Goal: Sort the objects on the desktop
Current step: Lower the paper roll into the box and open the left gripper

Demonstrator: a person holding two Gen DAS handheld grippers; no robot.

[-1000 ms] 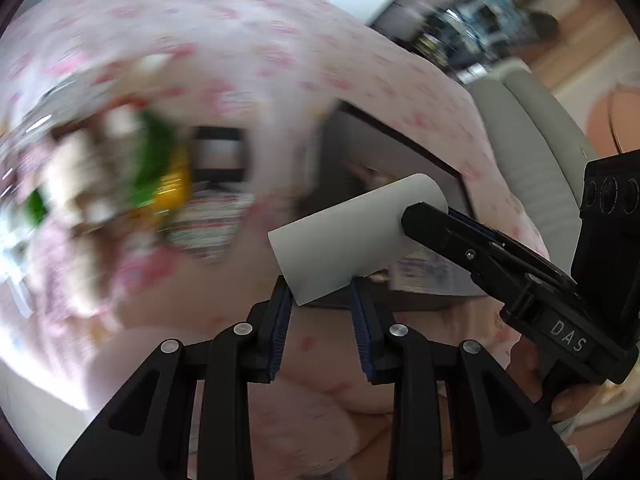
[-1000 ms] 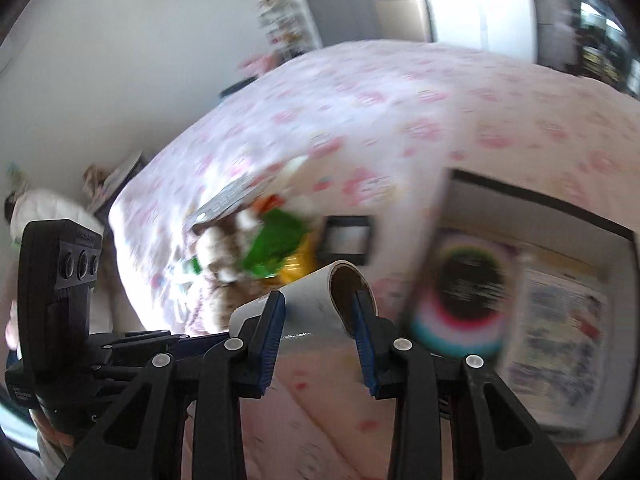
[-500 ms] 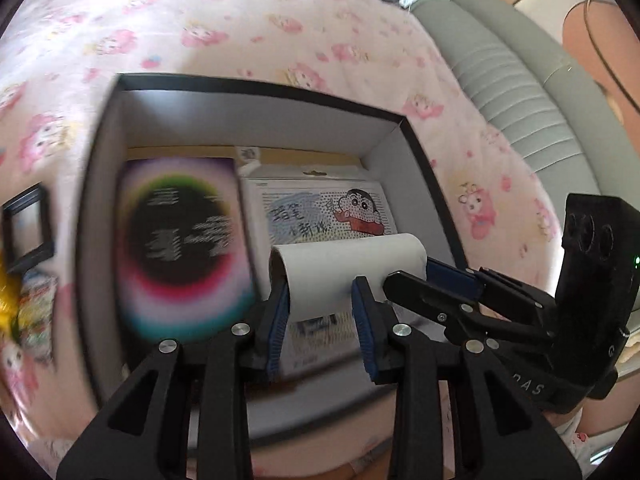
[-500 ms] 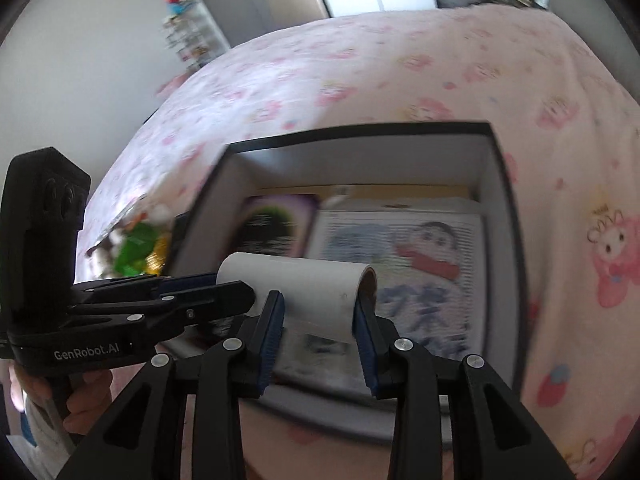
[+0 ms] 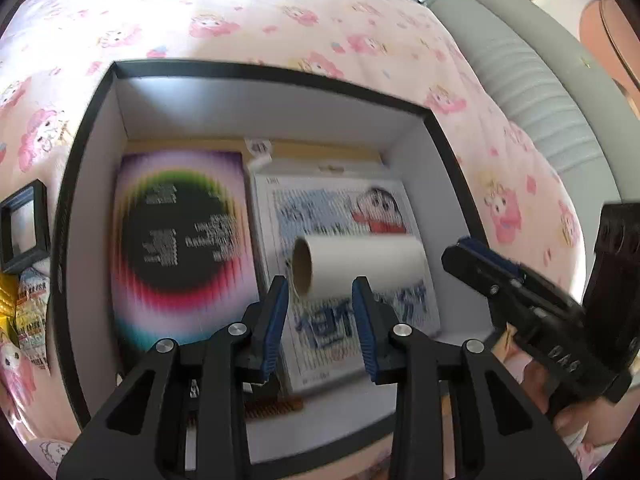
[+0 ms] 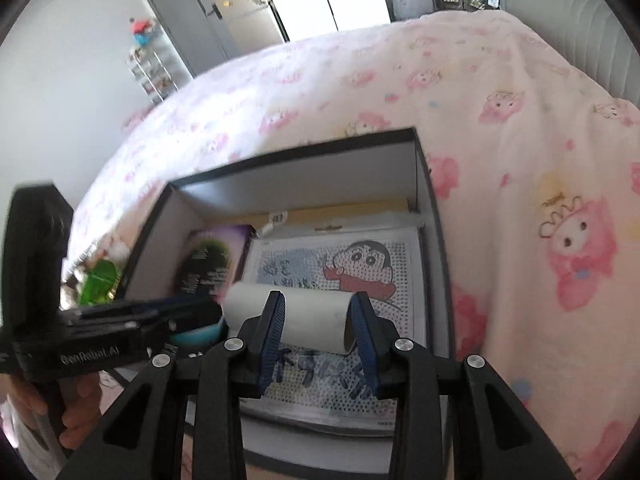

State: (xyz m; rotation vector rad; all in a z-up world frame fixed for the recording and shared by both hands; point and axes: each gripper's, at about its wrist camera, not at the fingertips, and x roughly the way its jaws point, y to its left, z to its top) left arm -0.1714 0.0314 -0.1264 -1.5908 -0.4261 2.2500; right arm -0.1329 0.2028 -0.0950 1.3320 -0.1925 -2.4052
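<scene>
A white cardboard roll (image 5: 360, 266) (image 6: 312, 316) lies crosswise inside a black-rimmed box (image 5: 260, 70) (image 6: 304, 148), over a cartoon bead sheet (image 5: 376, 208) (image 6: 360, 256). My left gripper (image 5: 320, 284) points down at the roll's left end, its jaws narrowly apart; the roll sits just beyond its tips with its hollow end showing. In the right wrist view the left gripper (image 6: 216, 312) ends right beside that end. My right gripper (image 6: 318, 300) hovers over the roll's right part with a narrow gap. In the left wrist view the right gripper (image 5: 450, 250) stands slightly off the roll's right end.
A purple card with a rainbow ring (image 5: 180, 240) lies in the box's left half. Left of the box are a small black frame (image 5: 24, 224) and snack packets (image 5: 28, 312). Pink cartoon-print cloth (image 5: 280, 8) covers the surface. A grey ribbed cushion (image 5: 540, 92) runs along the right.
Both grippers carried the roll from the snack pile over the box. The roll now sits farther past the tips, turned so its hollow end shows, and each tip has come off its end.
</scene>
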